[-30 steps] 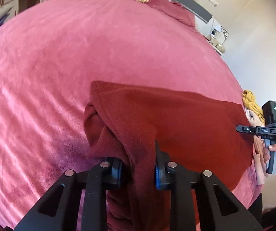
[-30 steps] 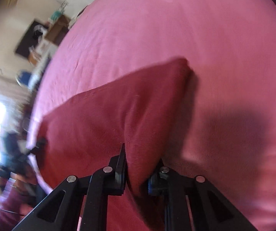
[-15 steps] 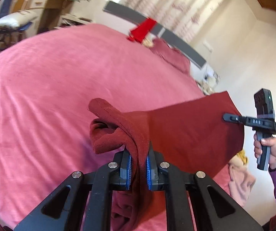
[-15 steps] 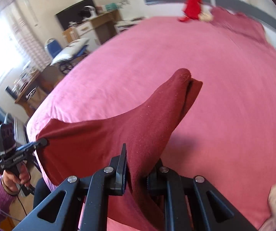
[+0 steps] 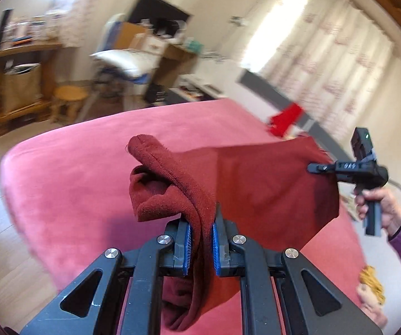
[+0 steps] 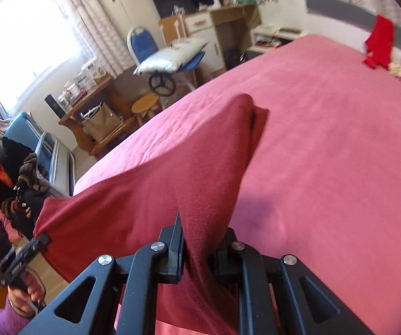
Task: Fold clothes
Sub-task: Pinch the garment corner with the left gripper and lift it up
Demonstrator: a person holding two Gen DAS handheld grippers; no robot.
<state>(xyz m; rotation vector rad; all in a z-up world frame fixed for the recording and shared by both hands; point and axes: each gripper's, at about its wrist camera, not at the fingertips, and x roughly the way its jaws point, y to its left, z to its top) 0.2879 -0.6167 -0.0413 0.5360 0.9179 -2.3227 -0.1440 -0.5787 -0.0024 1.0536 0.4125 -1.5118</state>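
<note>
Both of your grippers are pinching the same dark red garment (image 5: pixel 256 184), which hangs stretched in the air above the pink bed (image 5: pixel 83 173). Your left gripper (image 5: pixel 202 241) has its jaws narrow, blue pads clamped on a bunched fold (loose cloth droops below them). Your right gripper (image 6: pixel 200 247) grips another corner just as tightly. A bright red item (image 6: pixel 379 44) lies near the bed's far end.
</note>
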